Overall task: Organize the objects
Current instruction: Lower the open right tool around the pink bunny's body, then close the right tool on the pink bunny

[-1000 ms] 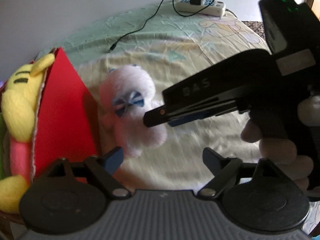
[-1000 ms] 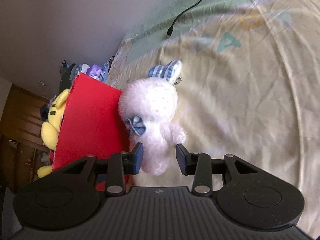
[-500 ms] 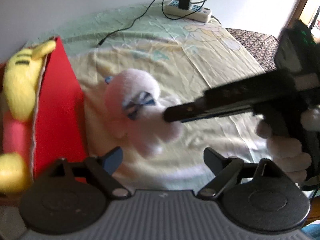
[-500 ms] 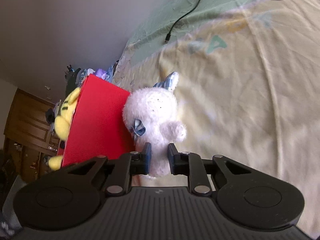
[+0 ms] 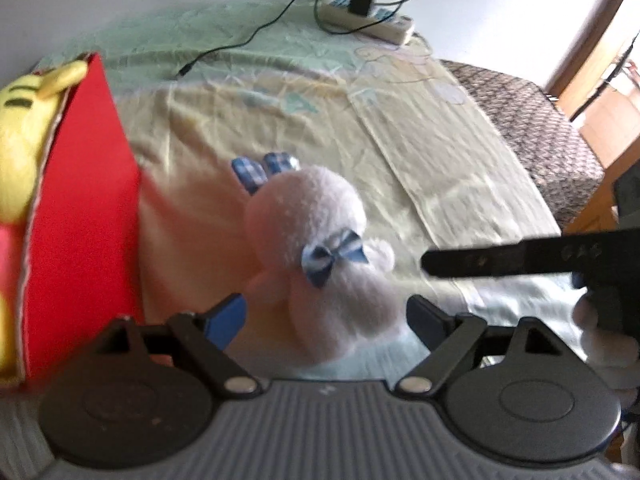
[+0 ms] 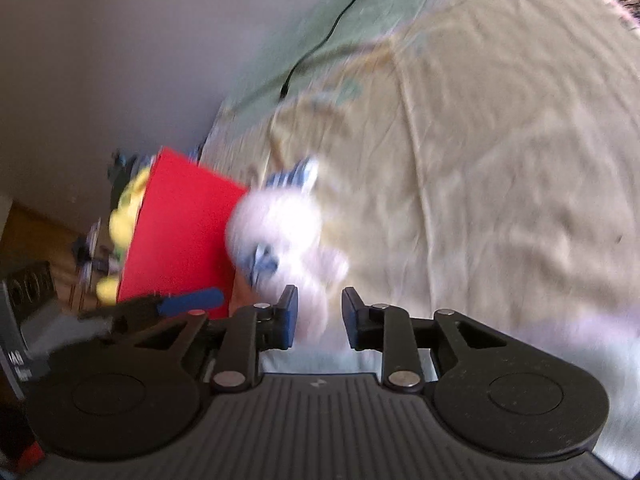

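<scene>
**Plush bunny lying free beside the red box**

The white plush bunny (image 5: 316, 256) is lying on the bed sheet (image 5: 440, 168), just beside the red box (image 5: 84, 216) that is holding a yellow plush (image 5: 24, 120). The left tongs (image 5: 324, 316) are standing wide around its body, released. The right tongs (image 6: 318, 316) have just been opening, released, pads off the bunny. Likely risk: closing on fur alone, the soft toy could slip free or nudge the box.

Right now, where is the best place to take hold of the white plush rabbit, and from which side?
Probably its soft body, below the blue bow. It lies on the sheet beside the red box, so come from above; the left claw already straddles it, open.
</scene>
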{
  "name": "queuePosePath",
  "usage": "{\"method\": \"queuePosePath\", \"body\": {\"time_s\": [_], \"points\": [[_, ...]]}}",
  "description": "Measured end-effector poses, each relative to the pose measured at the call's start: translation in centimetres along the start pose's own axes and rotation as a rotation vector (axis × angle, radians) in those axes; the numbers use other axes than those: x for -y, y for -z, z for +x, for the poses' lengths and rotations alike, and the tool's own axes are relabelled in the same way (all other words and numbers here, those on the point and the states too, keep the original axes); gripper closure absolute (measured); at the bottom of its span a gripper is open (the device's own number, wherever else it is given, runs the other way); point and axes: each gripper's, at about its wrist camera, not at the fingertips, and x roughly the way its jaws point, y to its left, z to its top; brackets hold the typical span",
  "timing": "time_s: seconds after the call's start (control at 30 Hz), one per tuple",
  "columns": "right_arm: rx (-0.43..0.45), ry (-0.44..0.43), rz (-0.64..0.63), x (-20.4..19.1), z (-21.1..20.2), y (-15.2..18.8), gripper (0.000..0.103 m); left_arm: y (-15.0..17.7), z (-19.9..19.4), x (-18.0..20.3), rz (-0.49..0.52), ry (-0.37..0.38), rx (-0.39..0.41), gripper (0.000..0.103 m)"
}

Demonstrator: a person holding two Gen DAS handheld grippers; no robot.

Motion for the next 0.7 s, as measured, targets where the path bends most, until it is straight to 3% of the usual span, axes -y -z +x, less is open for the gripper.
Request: {"method": "queuePosePath", "body": {"time_s": [0.23,0.5,0.7], "points": [[0.009,-0.030,-0.019,-0.3,3.2,-2.0,0.066,-2.0,2.3,-0.5,-0.071,-0.073,-0.078,0.021],[-0.017,-0.091,0.059,0.9,5.5,-1.9,0.050,-2.9,3.1,-1.5,-0.136,-0.057,-0.107,0.021],[-0.032,-0.139,0.111,1.8,5.9,-1.9,0.050,-3.1,3.5,-1.4,-0.145,-0.039,-0.117,0.026]]}}
